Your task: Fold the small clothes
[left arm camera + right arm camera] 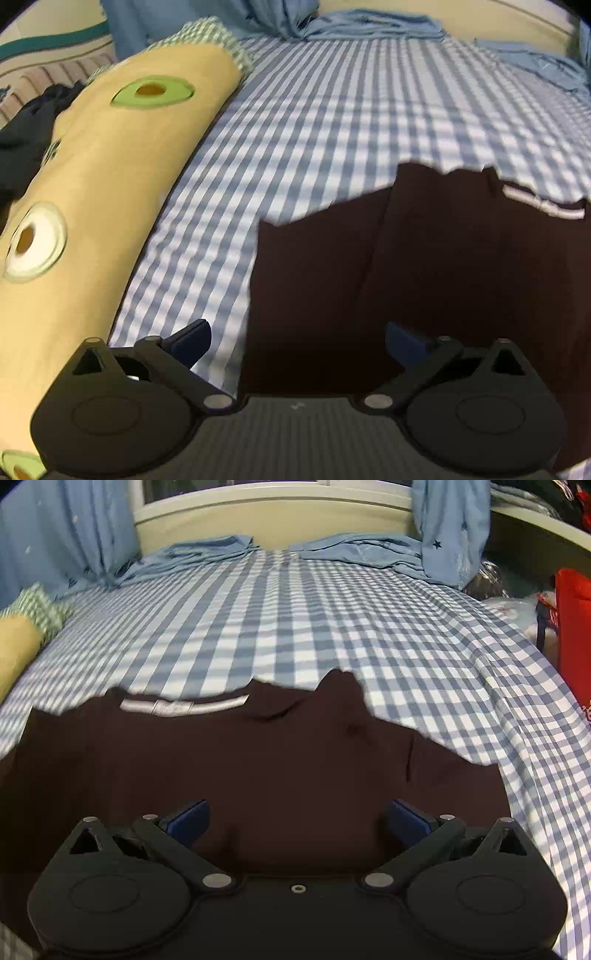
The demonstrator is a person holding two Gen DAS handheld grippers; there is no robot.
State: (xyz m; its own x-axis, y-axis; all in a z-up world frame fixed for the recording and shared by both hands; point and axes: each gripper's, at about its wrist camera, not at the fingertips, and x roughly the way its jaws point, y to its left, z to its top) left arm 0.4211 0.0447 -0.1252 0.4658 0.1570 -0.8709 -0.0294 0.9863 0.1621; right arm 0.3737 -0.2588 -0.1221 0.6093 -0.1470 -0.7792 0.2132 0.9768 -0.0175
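A dark maroon garment (424, 266) lies flat on the blue-and-white checked bedsheet (332, 110), with a white label strip (543, 205) near its far edge. My left gripper (297, 341) hovers over the garment's left edge, open, its blue pads (192, 339) wide apart with nothing between them. In the right wrist view the same garment (258, 760) fills the lower middle, its white label (184, 706) at the far left. My right gripper (297, 818) is open above the cloth and holds nothing.
A long yellow avocado-print bolster (92, 177) lies along the left of the bed. Dark clothing (26, 140) sits beyond it. Blue curtains (66, 535) and crumpled blue fabric (351, 548) lie at the far end under a window. A red bag (574, 627) stands to the right.
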